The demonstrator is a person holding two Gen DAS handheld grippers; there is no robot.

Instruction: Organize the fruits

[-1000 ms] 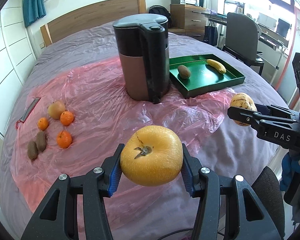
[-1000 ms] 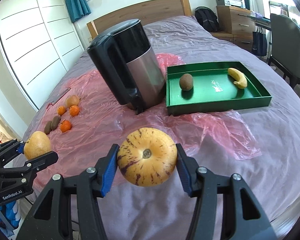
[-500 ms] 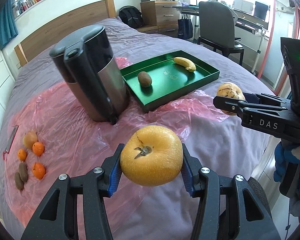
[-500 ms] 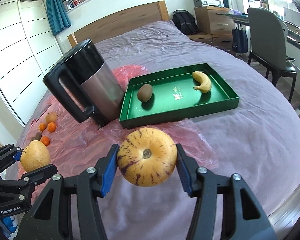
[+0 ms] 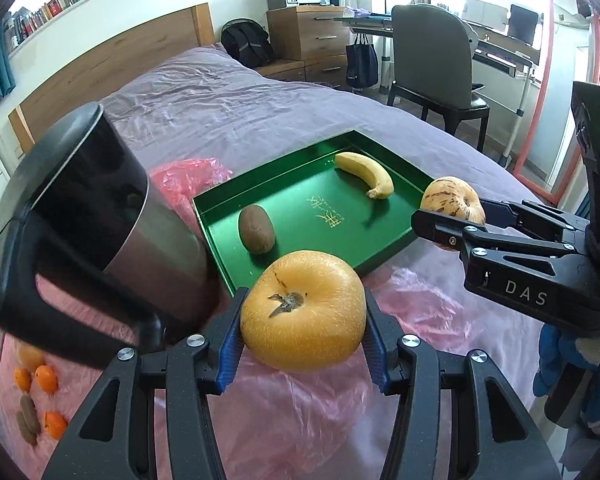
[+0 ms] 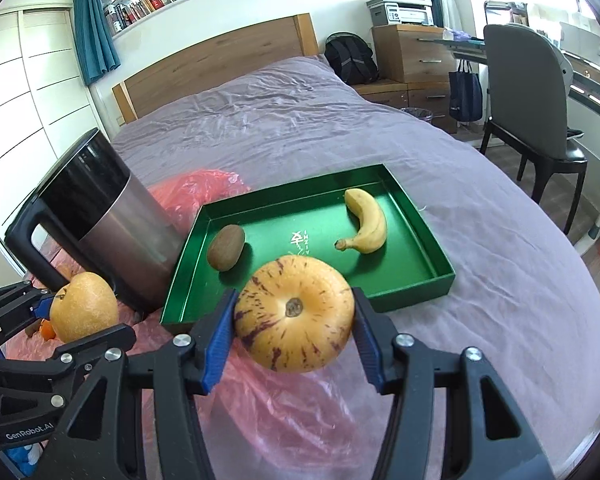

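Since a second ago both of your hands have swung across the bed toward the green tray [image 5: 300,208], which now sits much closer and larger ahead of you, while the kettle [image 5: 96,216] has slid to the left of the view. Your left tool [image 5: 303,318] is clamped on the yellow pear [image 5: 304,312], its blue pads pressing both sides, stem end facing the camera, held in the air just short of the tray's near rim. Your right tool [image 6: 294,316] grips the purple-streaked melon [image 6: 294,314] the same way, hanging over the tray's near edge; from the left wrist view that tool and its melon show at the tray's right corner. Inside the tray a kiwi [image 6: 226,253] lies at the left end and a banana [image 6: 366,220] toward the far right, well apart, with gold lettering on the bare floor between them. The tray rests on the purple bedspread [image 6: 300,120], its near-left corner on the crumpled pink plastic sheet [image 5: 300,408] that spreads under both tools. The kettle stands on that sheet just left of the tray. Far left on the sheet lie the remaining fruits: small oranges [image 5: 46,378] and two brown kiwis [image 5: 27,424] close together. Beyond the bed stand a chair [image 6: 540,92] and a wooden dresser [image 6: 412,52].
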